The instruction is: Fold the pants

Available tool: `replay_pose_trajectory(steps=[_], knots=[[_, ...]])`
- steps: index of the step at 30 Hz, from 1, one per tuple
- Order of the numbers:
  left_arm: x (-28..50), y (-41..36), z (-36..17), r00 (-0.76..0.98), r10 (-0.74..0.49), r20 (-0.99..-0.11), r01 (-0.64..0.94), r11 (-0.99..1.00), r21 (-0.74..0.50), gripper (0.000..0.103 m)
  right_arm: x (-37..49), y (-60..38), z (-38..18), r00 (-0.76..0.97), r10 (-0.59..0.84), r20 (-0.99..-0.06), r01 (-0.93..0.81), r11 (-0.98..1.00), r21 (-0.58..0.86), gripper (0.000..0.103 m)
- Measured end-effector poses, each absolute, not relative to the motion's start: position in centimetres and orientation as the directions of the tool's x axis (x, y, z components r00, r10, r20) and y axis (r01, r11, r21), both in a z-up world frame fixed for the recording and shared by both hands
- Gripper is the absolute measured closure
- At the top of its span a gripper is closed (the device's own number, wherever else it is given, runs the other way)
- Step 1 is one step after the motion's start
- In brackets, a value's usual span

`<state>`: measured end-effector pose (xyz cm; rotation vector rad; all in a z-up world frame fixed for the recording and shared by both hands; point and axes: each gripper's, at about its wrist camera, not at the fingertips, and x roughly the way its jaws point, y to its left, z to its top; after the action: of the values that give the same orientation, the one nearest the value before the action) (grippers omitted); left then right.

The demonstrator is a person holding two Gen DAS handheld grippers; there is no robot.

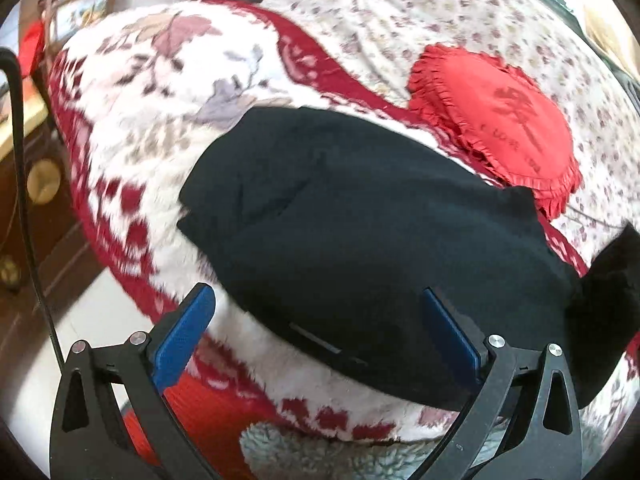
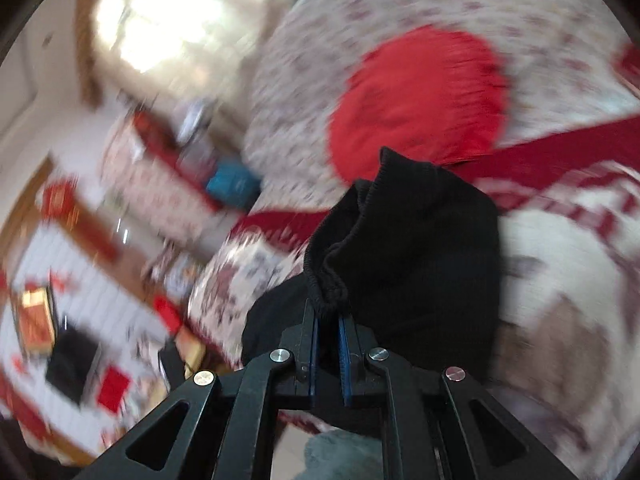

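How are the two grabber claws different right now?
The left gripper has its blue fingers wide apart, holding nothing; the right gripper is pinched shut on the black pants. The left one hovers over the pants' flat part; the right one lifts a bunched edge. Both have blue pads.

The right gripper (image 2: 329, 312) pinches the black pants' (image 2: 412, 248) bunched ribbed edge above the blanket (image 2: 560, 264).

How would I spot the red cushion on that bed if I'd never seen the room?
Start at the bed's floral cover. Beyond the black pants, to their right, lies the red cushion. It is the only plain red, round thing there, with a frilled rim and a darker mark in the middle.
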<state>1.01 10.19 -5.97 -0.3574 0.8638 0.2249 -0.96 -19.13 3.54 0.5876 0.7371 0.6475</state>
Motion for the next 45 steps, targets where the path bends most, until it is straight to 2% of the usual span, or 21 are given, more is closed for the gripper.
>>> replay_pose_trajectory(steps=[3, 8, 14, 24, 26, 30, 33, 36, 39, 41, 42, 43, 45], knots=[[0.9, 10.2, -6.2, 0.623, 0.045, -0.781, -0.334, 0.918, -0.213, 0.001, 1.1, -14.3, 3.6, 0.484, 0.694, -0.533, -0.357, 0.713, 0.604, 0.095], [0.6, 10.4, -6.5, 0.618, 0.025, -0.786, -0.331, 0.915, -0.231, 0.001, 2.8, -9.1, 2.2, 0.415, 0.637, -0.65, -0.397, 0.769, 0.5, 0.095], [1.4, 10.7, -7.9, 0.584, -0.009, -0.812, -0.336, 0.907, -0.252, 0.001, 3.8, -6.8, 1.9, 0.398, 0.603, -0.691, -0.425, 0.789, 0.444, 0.095], [1.5, 10.7, -8.0, 0.581, -0.012, -0.814, -0.339, 0.906, -0.255, 0.001, 4.9, -2.5, -1.2, 0.207, 0.516, -0.832, -0.492, 0.79, 0.367, 0.094], [1.6, 10.8, -7.8, 0.578, -0.014, -0.816, -0.333, 0.909, -0.251, 0.001, 5.1, -2.7, -1.2, 0.201, 0.526, -0.827, -0.484, 0.787, 0.383, 0.091], [1.7, 11.2, -6.1, 0.62, -0.005, -0.785, -0.31, 0.917, -0.251, 0.001, 4.4, -4.5, -0.2, 0.198, 0.593, -0.78, -0.47, 0.756, 0.456, 0.077], [1.6, 10.8, -3.1, 0.723, -0.033, -0.69, -0.211, 0.94, -0.267, 0.001, 2.8, -8.0, 1.9, 0.269, 0.623, -0.734, -0.484, 0.747, 0.456, 0.077], [2.2, 8.7, -1.4, 0.757, -0.155, -0.635, -0.034, 0.961, -0.276, 0.001, 1.7, -13.1, 3.5, 0.407, 0.583, -0.703, -0.443, 0.799, 0.407, 0.077], [3.5, 4.7, -0.5, 0.702, -0.346, -0.622, 0.219, 0.936, -0.275, 0.002, 0.8, -18.4, 3.4, 0.555, 0.486, -0.676, -0.347, 0.873, 0.343, 0.077], [3.7, 2.8, -0.3, 0.686, -0.407, -0.603, 0.324, 0.913, -0.247, 0.016, 0.8, -19.6, 3.0, 0.536, 0.487, -0.69, -0.309, 0.873, 0.376, 0.077], [3.8, 2.0, -0.3, 0.679, -0.417, -0.604, 0.358, 0.906, -0.224, 0.033, 0.5, -19.3, 3.0, 0.517, 0.519, -0.681, -0.342, 0.854, 0.392, 0.077], [4.2, 1.1, -0.5, 0.661, -0.427, -0.617, 0.39, 0.898, -0.203, 0.068, 0.2, -18.9, 3.2, 0.503, 0.544, -0.672, -0.378, 0.837, 0.395, 0.078], [5.4, 0.1, -1.5, 0.605, -0.435, -0.667, 0.41, 0.888, -0.207, 0.098, -0.6, -17.3, 3.3, 0.46, 0.573, -0.679, -0.459, 0.807, 0.371, 0.081]])
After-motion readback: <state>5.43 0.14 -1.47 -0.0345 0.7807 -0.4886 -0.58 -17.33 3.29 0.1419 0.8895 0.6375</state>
